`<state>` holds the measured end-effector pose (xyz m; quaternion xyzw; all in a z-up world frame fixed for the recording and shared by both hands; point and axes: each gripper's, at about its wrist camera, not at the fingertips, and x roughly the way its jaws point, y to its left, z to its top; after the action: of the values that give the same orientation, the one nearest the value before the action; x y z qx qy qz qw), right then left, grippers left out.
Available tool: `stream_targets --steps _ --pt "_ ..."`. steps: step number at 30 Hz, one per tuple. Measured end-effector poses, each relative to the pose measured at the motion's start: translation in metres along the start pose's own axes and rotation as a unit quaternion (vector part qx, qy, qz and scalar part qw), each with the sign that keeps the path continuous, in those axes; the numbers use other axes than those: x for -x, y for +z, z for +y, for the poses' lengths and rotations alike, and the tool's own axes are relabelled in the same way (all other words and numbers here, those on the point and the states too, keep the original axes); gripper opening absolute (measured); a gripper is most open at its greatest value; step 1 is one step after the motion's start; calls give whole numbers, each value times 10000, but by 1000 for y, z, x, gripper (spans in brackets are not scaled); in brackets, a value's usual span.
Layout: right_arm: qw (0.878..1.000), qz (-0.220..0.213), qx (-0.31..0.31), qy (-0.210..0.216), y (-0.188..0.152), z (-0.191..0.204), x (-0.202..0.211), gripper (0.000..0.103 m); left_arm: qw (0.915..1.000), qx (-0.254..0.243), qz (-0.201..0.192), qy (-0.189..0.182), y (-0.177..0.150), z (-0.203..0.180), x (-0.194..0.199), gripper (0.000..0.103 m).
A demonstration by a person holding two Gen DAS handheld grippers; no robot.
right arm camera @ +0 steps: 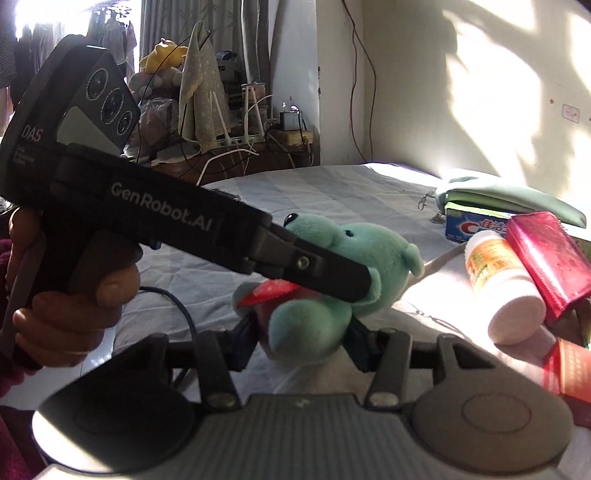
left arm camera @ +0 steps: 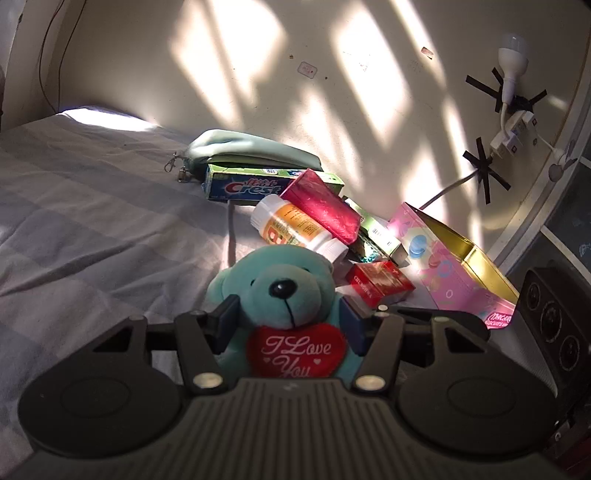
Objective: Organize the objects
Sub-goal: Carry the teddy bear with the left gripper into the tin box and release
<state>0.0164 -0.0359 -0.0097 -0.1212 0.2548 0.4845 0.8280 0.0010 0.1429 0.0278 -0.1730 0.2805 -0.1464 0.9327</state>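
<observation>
though open, pink tin (left arm camera: 448, 273) seemingly empty beside teddy bear (left arm camera: 280, 291)

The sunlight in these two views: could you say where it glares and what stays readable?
Left wrist: window-shaped patches blaze on the wall and wash out the pink tin; the teddy bear stays shaded, its heart lettering legible. Right wrist: the white bottle is overexposed.

Hard sunlight falls in window-shaped patches on the wall (left arm camera: 295, 66) and burns out part of the bed (left arm camera: 103, 118) — the rest sits in soft shade. Fisheye bending curves the edges; the window (right arm camera: 55, 14) is blown out, and the hand (right arm camera: 70, 310) slightly blurred.
</observation>
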Motion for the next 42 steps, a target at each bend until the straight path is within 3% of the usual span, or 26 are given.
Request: stream_targets --steps 6,10,14,20,25,28,32,35,42 --pt "9952 -403 -412 -788 -17 -28 55 48 9953 -860 132 -431 16 -65 -36 60" --pt "9842 -765 -628 -1468 -29 -53 98 49 9854 -1510 83 -782 28 -118 -65 60" --pt "9669 -1092 -907 -2118 -42 -87 143 49 9713 -2072 1 -1171 35 -177 -97 60" --pt "9361 -1281 -1180 -3055 -69 -137 188 49 9551 -2484 87 -1610 35 -247 -151 60" --pt "9112 -1412 -1783 -3436 -86 -177 203 49 9479 -2641 265 -1761 30 -285 -191 60" --pt "9008 -1371 -2101 -3545 -100 -192 208 52 9482 -2638 399 -1726 26 -293 -208 60" --pt "8816 -1153 -2129 -4052 -101 -192 204 72 9528 -2505 650 -1588 20 -293 -223 61" --pt "8709 -1270 -2292 -4158 -104 -195 211 73 9560 -2465 669 -1442 16 -288 -220 61" --pt "8738 -1426 -2088 -4153 -101 -184 208 73 9668 -2325 370 -989 27 -271 -187 62"
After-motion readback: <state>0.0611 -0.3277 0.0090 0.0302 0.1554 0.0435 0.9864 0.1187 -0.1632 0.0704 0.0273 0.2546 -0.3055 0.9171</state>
